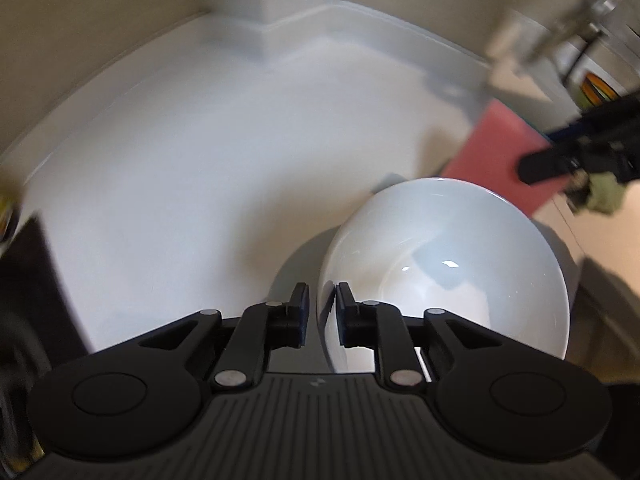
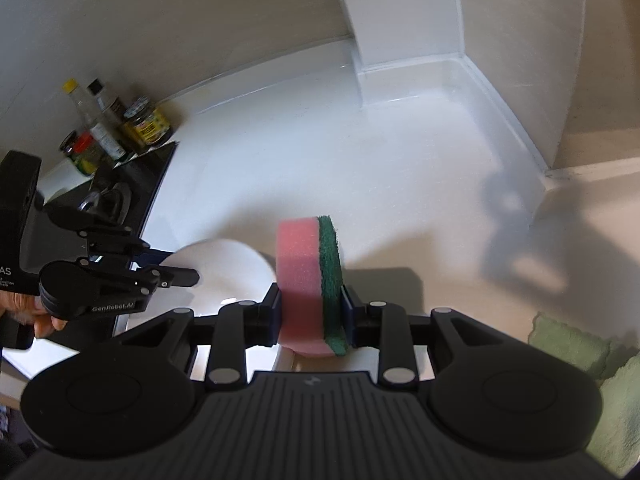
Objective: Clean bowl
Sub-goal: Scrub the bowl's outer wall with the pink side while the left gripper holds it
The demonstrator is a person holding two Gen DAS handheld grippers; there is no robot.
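1. Left gripper (image 1: 322, 294): jaws parted by a narrow gap, straddling the near rim of the white bowl (image 1: 448, 264); rim seen in the gap, pads apparently not pressing it.
2. Bowl resting on the white countertop (image 1: 200, 160), tilted slightly, hollow side up, a glossy highlight inside.
3. Right gripper (image 2: 312, 312): closed firmly on a sponge (image 2: 304, 280), pink foam against one pad, green scouring layer against the other.
4. Sponge held upright, just above and beside the bowl's far rim; touching or apart cannot be told.
5. From the right wrist view: left gripper at the bowl's left edge, fingers of a hand (image 2: 44, 320) behind it.
6. Jars and bottles (image 2: 116, 128) against the wall, well apart from the bowl; green cloth (image 2: 576, 344) at right.
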